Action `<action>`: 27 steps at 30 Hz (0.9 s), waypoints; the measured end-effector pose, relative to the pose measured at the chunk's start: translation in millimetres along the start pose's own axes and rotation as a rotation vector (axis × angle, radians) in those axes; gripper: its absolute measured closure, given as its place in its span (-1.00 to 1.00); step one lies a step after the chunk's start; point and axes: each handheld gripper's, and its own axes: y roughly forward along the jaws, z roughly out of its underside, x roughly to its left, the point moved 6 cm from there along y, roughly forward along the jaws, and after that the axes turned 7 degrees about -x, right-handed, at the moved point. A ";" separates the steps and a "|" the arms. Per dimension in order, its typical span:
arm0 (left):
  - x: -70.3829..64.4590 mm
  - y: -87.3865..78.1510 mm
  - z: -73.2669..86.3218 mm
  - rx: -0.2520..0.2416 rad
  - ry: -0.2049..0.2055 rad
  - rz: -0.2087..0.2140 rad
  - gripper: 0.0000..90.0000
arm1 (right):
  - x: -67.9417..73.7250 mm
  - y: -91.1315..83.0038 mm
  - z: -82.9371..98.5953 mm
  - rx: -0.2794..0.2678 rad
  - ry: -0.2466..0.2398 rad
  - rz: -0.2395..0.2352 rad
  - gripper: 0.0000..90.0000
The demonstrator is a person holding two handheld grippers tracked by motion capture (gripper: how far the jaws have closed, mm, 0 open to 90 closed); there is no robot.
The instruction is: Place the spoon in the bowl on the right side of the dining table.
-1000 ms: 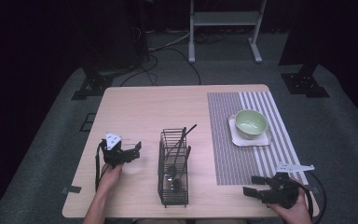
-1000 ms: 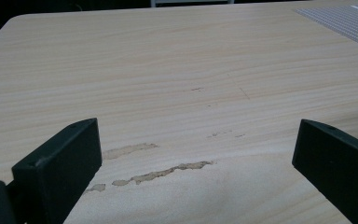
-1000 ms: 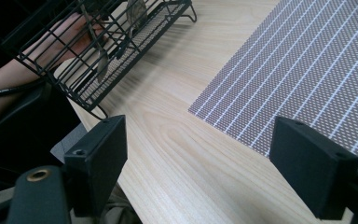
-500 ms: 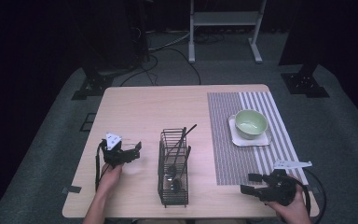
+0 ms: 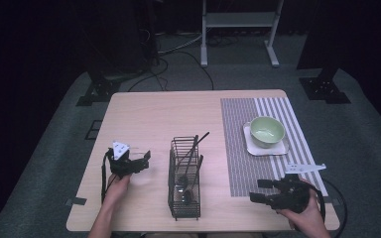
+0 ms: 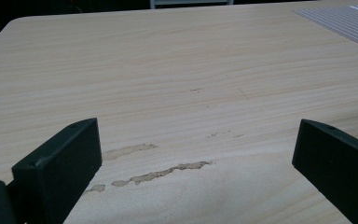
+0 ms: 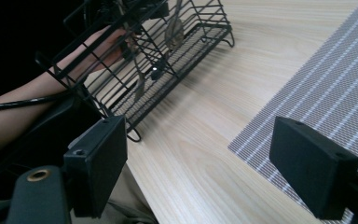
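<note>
Table (image 5: 149, 119) evenly lit, surroundings dark; high view soft, slightly grainy

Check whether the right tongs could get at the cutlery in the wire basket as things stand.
Probably yes. The right tongs are open and point at the wire basket, with bare table between; the cutlery handles stick up above the rim.

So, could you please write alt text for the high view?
A black wire rack holding dark utensils stands mid-table, between a person's two open claws: left claw beside it, right claw at the striped placemat's near edge. A green bowl sits on a white plate on the mat.
</note>
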 end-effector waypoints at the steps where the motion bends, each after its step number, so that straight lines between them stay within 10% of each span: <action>1: 0.0 0.0 0.0 0.000 0.000 0.000 -0.99 | 0.0 0.0 0.0 0.000 0.000 0.000 -0.60; 27: -0.3 -0.1 0.1 0.003 0.005 0.005 -0.99 | 37.8 29.2 -33.3 0.047 -0.064 -0.096 -0.60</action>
